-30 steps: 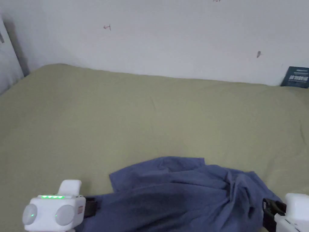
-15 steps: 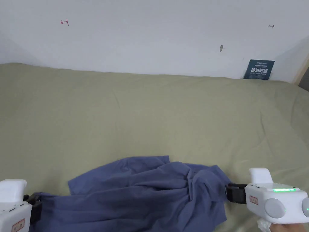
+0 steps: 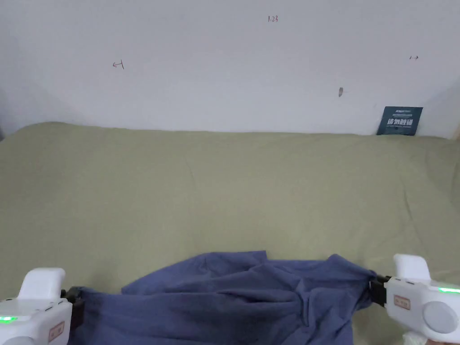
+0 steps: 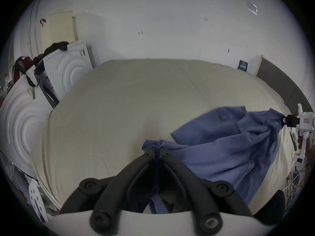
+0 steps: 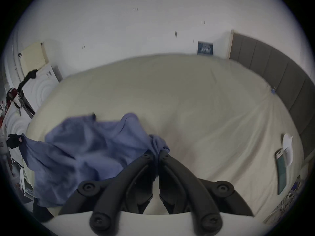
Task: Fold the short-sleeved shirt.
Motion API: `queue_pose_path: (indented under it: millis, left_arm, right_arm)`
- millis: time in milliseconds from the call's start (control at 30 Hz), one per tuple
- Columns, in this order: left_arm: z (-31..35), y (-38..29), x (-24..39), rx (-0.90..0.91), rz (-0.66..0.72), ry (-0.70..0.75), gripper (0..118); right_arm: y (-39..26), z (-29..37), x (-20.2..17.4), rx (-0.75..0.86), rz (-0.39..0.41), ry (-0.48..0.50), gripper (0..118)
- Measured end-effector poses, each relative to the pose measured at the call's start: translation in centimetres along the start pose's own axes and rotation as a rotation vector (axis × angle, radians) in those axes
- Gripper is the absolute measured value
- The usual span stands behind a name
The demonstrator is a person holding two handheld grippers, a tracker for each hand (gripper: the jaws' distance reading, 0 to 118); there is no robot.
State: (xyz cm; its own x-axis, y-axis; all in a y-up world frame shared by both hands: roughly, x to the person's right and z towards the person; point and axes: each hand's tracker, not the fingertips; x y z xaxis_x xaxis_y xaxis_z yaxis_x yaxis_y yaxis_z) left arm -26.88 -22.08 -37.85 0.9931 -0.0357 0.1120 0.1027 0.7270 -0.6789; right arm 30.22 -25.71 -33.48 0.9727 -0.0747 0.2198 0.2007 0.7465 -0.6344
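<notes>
While the left hand-held gripper (image 4: 157,152) pinches one bunched edge of the shirt (image 3: 233,301), the cloth sags soft and light between both tools over the bed (image 3: 224,188); the right hand-held gripper (image 5: 156,152) clamps the opposite edge. Grasping at hem corners likely suits it.

Left gripper (image 4: 156,152), right gripper (image 5: 156,152): jaws clamped, held wide apart.

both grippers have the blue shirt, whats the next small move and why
Probably draw the two grippers a little further apart and carry the shirt forward over the bed. The left gripper and right gripper each pinch an end, yet the cloth between them sags in bunched folds, so it needs spreading flat before any fold.
</notes>
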Motion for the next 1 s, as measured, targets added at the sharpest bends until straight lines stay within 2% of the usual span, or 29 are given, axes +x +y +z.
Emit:
queue_pose_path:
  millis: [233,533,667,867,1000]
  left_arm:
    - [6.1,8.8,-1.1,0.211,-0.049,0.032,2]
    - [14.6,21.6,-2.5,0.486,-0.036,0.058,2]
    - [17.0,26.4,-2.5,0.568,-0.043,0.082,2]
    - [15.9,31.2,-3.0,0.592,-0.037,0.11,2]
    - [11.2,30.4,-2.4,0.537,-0.007,0.118,2]
  right_arm:
    - [9.2,9.4,-2.4,0.207,0.076,0.017,7]
    - [21.6,20.1,-4.3,0.446,0.059,0.033,7]
    - [26.5,23.9,-4.6,0.554,0.024,0.024,7]
    - [30.9,24.1,-4.9,0.587,0.06,-0.036,7]
    - [30.2,19.7,-4.7,0.537,0.004,-0.046,7]
